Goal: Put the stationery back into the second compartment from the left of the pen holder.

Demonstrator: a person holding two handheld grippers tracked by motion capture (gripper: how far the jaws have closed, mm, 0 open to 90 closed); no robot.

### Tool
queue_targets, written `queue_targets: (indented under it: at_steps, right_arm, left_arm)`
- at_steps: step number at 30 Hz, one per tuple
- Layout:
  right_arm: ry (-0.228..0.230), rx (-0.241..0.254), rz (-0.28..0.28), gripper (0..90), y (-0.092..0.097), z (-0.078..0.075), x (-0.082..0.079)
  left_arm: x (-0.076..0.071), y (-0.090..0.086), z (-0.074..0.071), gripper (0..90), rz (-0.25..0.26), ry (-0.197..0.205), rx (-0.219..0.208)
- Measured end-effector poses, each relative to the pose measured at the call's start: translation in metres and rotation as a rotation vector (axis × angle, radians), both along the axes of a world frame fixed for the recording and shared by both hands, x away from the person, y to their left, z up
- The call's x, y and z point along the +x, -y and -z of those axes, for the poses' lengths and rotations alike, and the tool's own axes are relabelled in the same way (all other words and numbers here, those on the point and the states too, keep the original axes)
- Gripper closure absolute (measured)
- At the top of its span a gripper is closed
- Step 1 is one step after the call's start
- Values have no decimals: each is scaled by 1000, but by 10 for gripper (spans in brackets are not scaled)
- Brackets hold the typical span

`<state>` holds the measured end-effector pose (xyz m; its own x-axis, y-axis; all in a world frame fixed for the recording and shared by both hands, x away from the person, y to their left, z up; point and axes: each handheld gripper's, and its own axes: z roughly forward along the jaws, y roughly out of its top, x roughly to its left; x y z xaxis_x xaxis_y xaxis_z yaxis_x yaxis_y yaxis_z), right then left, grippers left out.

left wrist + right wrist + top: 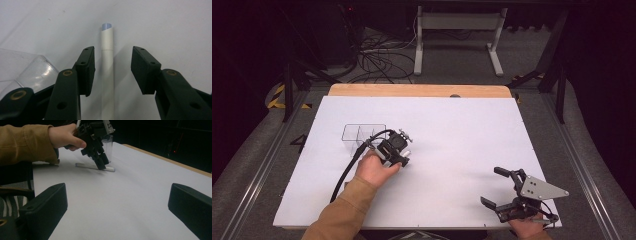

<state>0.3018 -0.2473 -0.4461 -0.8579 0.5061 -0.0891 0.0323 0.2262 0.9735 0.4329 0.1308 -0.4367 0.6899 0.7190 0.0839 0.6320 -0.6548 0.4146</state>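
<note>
Clearly we hold the left gripper (113, 68) spread wide astride the white paper-wrapped straw (107, 72) lying flat on the table (462, 130) beside the clear organizer (362, 132); closing unevenly could roll it away.

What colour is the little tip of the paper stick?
Pale blue; the stick is white. Clearest in the left gripper view.

No text, label, brand, number or sign can be read in any of the views. The white paper-wrapped stick (107, 75) lying between the left gripper's (113, 67) jaws bears no legible print, and the clear plastic box (27, 70) just beside that gripper's left jaw is unmarked.
</note>
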Motion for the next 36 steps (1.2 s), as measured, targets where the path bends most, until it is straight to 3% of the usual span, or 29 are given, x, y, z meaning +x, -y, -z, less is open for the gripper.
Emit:
queue_targets:
  at_steps: [15,27,36]
  right_arm:
    - [2,-5,-17,29,-2,0,-1]
    - [2,-13,-31,29,-3,1,0]
    - [0,-19,-34,30,-4,1,0]
  left_arm:
    - [8,-5,5,662,-16,-66,-15]
    - [10,-7,5,754,-24,-63,-8]
    - [9,-3,5,785,26,-45,32]
